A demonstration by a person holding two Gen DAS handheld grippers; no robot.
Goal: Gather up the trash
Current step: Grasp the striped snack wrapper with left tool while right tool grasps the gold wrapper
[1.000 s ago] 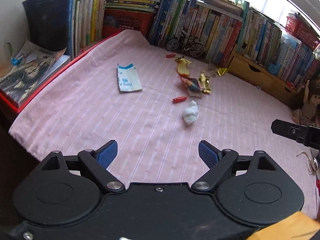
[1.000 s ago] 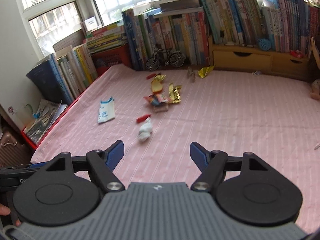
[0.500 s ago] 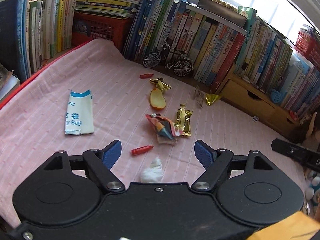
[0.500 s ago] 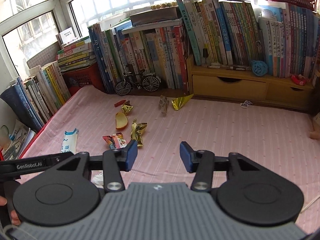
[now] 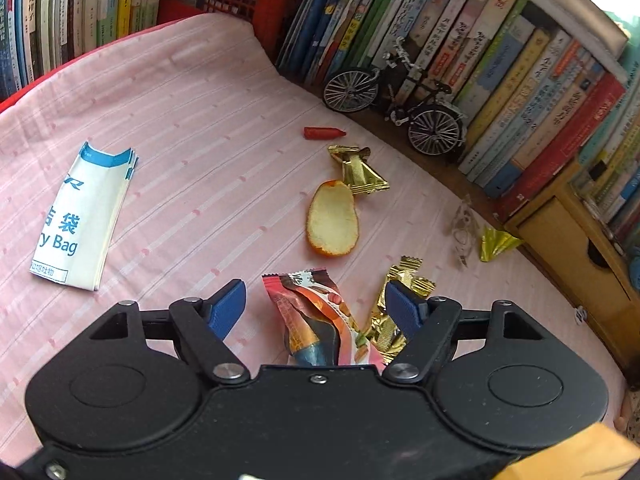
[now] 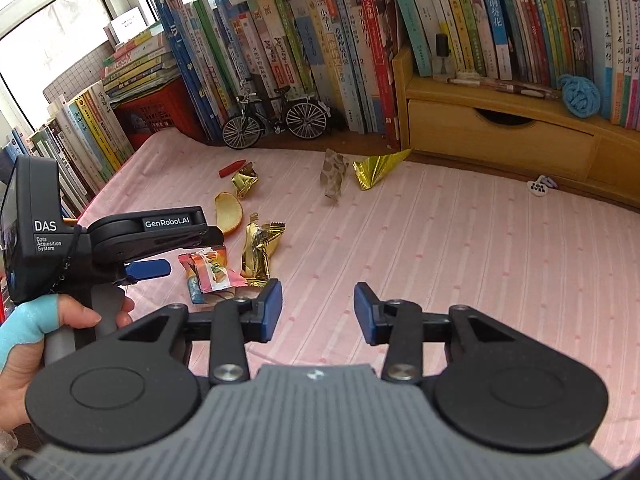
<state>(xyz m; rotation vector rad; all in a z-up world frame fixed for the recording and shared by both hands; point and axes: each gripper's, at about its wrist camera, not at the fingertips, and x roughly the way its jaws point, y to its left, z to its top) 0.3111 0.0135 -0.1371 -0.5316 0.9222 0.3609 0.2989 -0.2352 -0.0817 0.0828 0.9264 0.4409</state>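
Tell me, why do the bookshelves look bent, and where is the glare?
Left wrist view: the lens curves the row of books at the edges; light is soft and even. Right wrist view: the window at top left is washed out white, while the orange peel and pink cloth stay sharp.

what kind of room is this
Probably a home study or bedroom nook: rows of books line the walls, a model bicycle stands before them, and a pink striped cloth covers the surface.

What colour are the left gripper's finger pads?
Blue pads on black arms; clearest in the left wrist view.
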